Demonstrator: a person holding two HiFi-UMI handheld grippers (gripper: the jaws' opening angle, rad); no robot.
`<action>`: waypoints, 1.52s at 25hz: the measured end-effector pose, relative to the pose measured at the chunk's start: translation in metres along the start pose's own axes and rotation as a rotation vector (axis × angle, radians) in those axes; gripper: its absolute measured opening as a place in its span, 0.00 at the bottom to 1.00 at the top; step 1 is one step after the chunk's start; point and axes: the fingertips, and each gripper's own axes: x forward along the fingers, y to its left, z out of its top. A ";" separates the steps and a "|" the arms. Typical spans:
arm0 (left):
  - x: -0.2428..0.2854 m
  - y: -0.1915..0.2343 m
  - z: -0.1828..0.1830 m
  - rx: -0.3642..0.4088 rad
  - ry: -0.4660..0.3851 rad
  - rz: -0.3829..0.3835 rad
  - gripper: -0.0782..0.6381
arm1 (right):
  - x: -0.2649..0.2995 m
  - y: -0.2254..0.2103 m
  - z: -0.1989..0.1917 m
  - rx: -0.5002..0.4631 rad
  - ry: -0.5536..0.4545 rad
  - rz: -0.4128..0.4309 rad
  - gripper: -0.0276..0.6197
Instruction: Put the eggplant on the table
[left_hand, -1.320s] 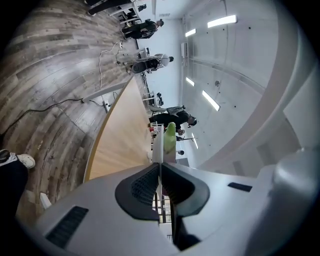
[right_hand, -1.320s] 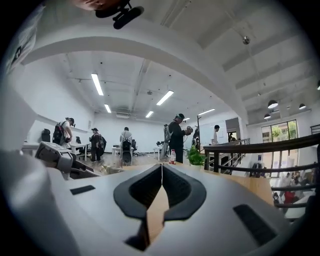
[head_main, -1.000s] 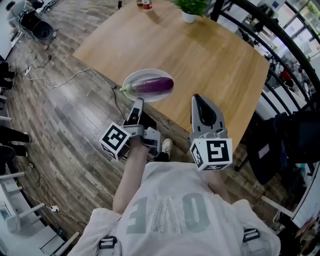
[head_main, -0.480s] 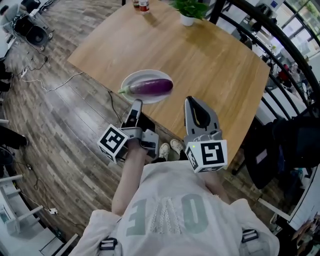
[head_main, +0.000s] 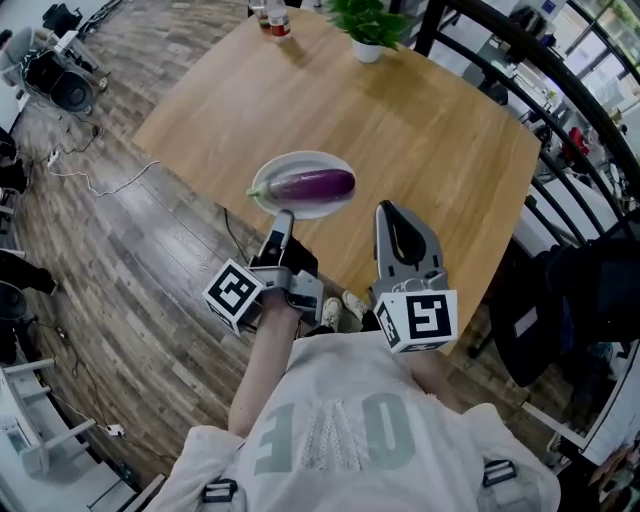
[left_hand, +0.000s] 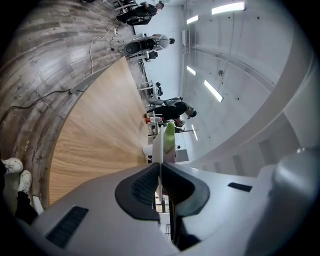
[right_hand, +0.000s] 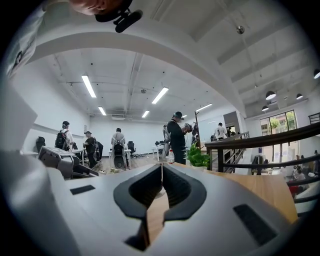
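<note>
Left hand-held gripper (head_main: 285, 217) pinching plate (head_main: 268, 170) rim, eggplant (head_main: 315, 184) on top. Right hand-held gripper (head_main: 392, 210) closed, empty. Tip: keep plate level, land it fully on counter (head_main: 420, 130).

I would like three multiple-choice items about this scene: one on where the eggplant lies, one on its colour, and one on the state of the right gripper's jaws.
1. Where does the eggplant lie?
A. on the floor
B. on a white plate
C. in a bowl

2. What colour is the eggplant's body?
A. purple
B. yellow
C. orange

3. How do the jaws of the right gripper stand?
A. wide apart
B. closed on the eggplant
C. together, with nothing between them

Answers:
1. B: the head view shows the eggplant lying across the white plate.
2. A: its skin is dark purple, with a green stem end.
3. C: the right gripper view shows the two jaws meeting at their tips, with nothing between them.
</note>
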 end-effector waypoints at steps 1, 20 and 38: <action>0.003 0.000 -0.001 0.003 0.009 0.000 0.13 | -0.001 -0.002 0.000 0.000 0.000 -0.005 0.07; 0.063 0.056 -0.026 0.121 0.155 -0.030 0.13 | -0.018 -0.030 -0.009 -0.109 0.039 -0.096 0.07; 0.085 0.130 -0.062 0.013 0.277 0.041 0.13 | -0.046 -0.041 -0.024 -0.077 0.082 -0.160 0.07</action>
